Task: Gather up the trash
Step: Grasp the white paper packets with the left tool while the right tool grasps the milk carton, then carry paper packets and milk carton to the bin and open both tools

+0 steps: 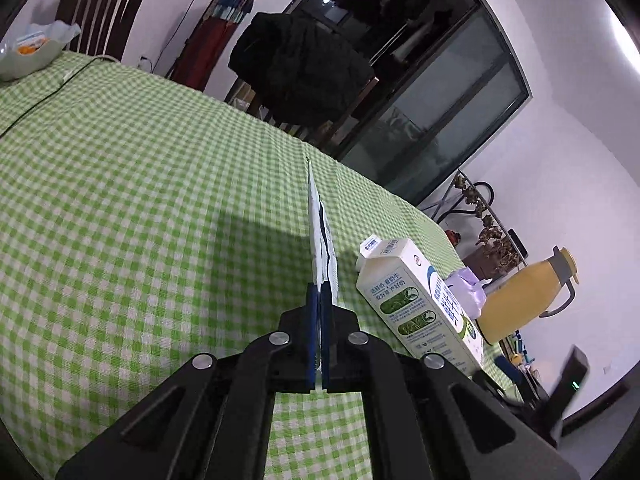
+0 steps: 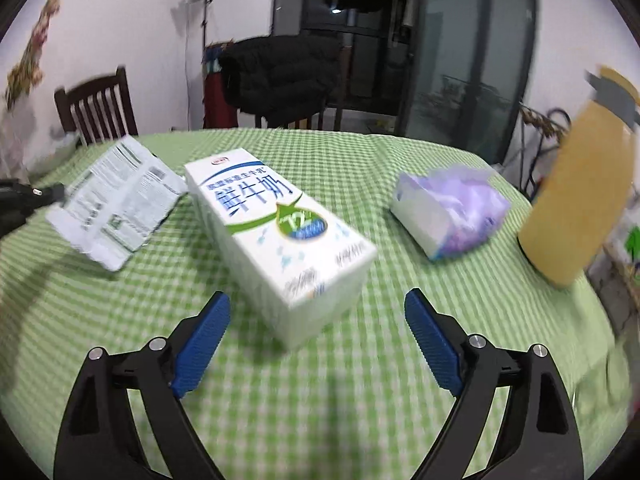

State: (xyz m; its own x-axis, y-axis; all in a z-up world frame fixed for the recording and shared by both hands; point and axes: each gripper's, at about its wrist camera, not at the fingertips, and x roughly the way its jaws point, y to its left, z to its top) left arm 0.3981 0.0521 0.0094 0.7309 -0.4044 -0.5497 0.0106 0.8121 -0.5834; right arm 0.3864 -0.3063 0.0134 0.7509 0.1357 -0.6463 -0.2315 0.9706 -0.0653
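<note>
My left gripper [image 1: 320,286] is shut on a flat white printed wrapper [image 1: 320,232], held edge-on above the green checked tablecloth [image 1: 140,200]. The same wrapper [image 2: 120,204] shows in the right wrist view at the left, lifted off the cloth. A white and green milk carton [image 2: 280,236] lies on its side in the middle of the table, also seen in the left wrist view [image 1: 416,300]. My right gripper [image 2: 317,304] is open and empty, its blue pads just short of the carton's near end.
A tissue pack with purple wrap [image 2: 448,212] lies right of the carton. A yellow thermos jug [image 2: 576,196] stands at the right table edge. A bowl [image 1: 28,52] sits at the far left. Wooden chairs [image 2: 96,108] and a dark jacket [image 2: 280,72] stand behind the table.
</note>
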